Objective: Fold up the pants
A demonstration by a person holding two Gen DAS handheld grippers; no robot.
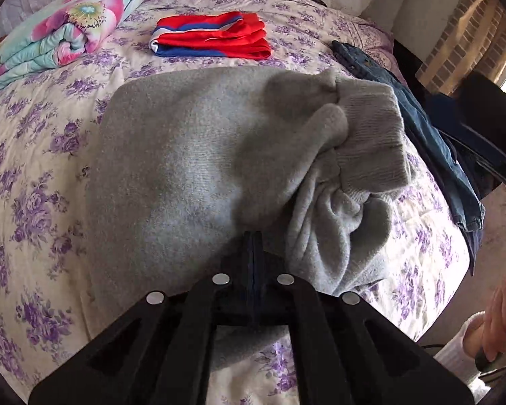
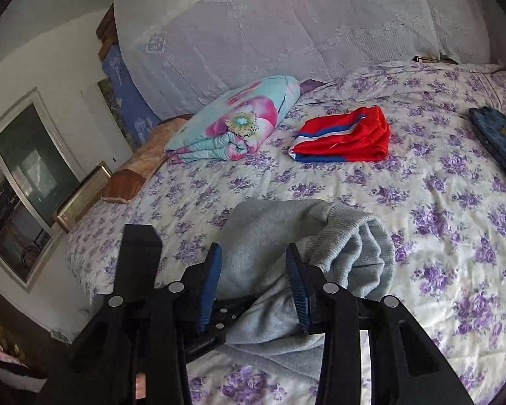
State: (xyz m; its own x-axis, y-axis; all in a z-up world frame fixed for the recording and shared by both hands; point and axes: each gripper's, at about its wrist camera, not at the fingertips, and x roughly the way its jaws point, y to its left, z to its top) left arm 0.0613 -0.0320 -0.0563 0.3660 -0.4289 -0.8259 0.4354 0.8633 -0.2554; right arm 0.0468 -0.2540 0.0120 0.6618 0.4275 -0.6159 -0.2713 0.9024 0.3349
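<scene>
Left wrist view: my left tool [image 1: 253, 236] is pinched tight on the grey pants [image 1: 192, 155], which fill frame centre on the bed [image 1: 33, 175], long axis left-right, cuff upper right. Right tool [image 2: 253, 280] is wide, straddling the bunched end, nearer it. Count: one grey pants, one red garment [image 1: 216, 35], one jeans [image 1: 421, 128].

**Left gripper closed, right gripper wide**

Left gripper [image 1: 254, 236]: fingers pressed together, no gap, tips pointing fwd and down. Right gripper [image 2: 253, 263]: jaws spread apart, blue ribbed pads [image 2: 298, 287] facing each other. Person's right hand [image 1: 504, 320] at lower-right edge of left view, wrapped round a handle.
</scene>
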